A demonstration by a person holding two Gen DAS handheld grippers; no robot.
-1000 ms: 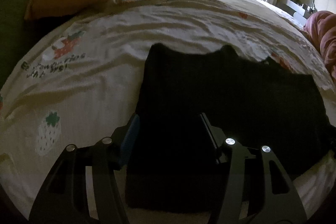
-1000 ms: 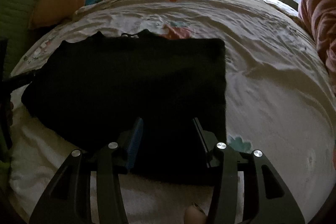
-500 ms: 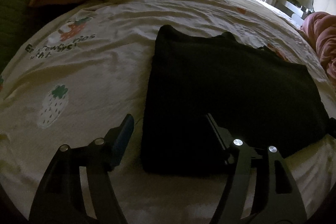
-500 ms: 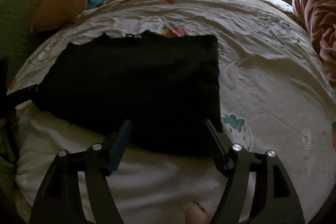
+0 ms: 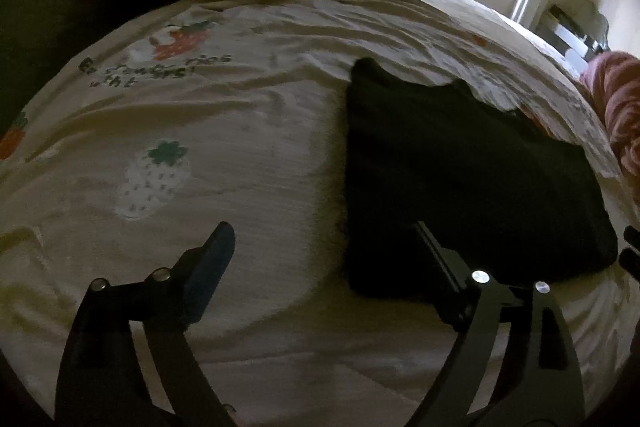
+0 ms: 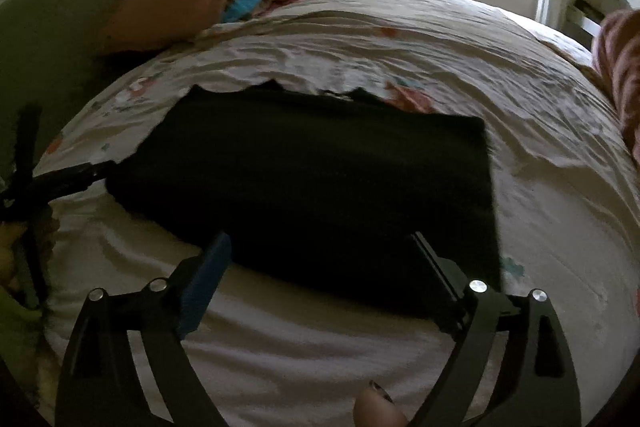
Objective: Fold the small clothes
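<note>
Black garment lies folded ahead of both grippers' spread, empty fingers; careless regrasp w/ one layer could unfold it.

— Left gripper?
— Spread wide, nothing between the jaws. Raised off the bed, near its front edge, tilted forward and down. Blue pad on the left finger, dark right finger.
— Right gripper?
— Spread wide too, nothing held. Also near the front edge, pointing across the bed. A fingertip showing at the bottom of the right wrist view, between the gripper's arms.
— Seen from each other's cameras?
— Partly: dark frame of the left one at the left rim of the right view.
</note>
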